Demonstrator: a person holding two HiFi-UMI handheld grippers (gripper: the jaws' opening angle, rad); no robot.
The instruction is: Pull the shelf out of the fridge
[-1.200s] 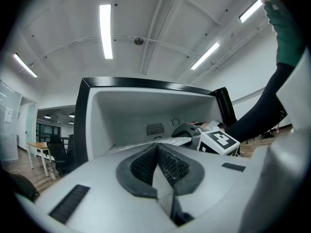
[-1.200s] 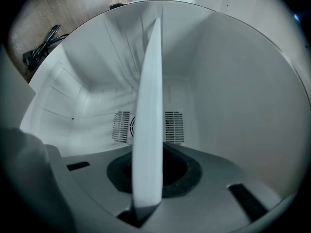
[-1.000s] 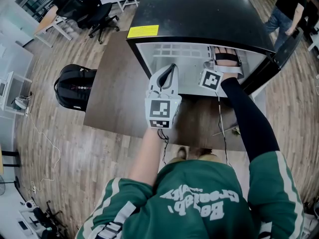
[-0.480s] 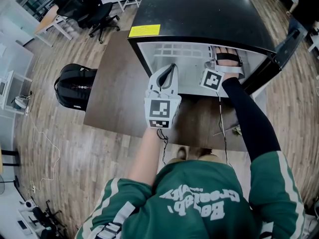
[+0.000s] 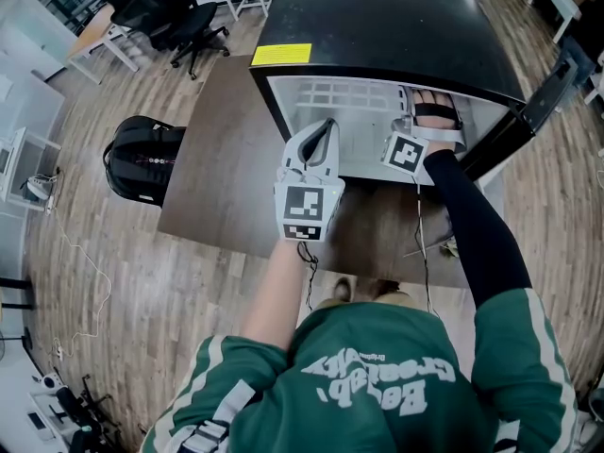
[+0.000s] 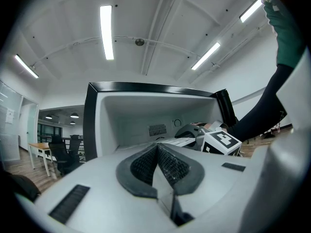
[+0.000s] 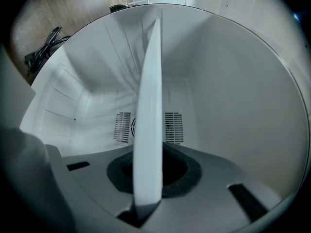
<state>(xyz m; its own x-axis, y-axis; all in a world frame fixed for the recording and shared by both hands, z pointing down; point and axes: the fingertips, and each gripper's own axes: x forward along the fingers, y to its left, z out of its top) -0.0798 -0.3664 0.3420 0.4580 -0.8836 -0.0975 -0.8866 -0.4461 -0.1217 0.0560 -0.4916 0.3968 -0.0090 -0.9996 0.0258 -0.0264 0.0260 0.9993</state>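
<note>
One gripper does the work here: my right gripper [image 7: 148, 188] is clamped nearly closed on the front edge of the white shelf [image 7: 150, 106], which sits inside the fridge [image 5: 377, 26]. My left gripper [image 6: 158, 161] hangs closed and empty outside. I'd pull straight back and level, slowly, so the shelf doesn't tilt or bind.

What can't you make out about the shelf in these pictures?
Head view: where the right gripper clamps the shelf, hidden under the hand and the fridge top.
Right gripper view: shelf edge-on; its rails and top surface hidden.
Left gripper view: shelf mostly behind the right gripper.
</note>
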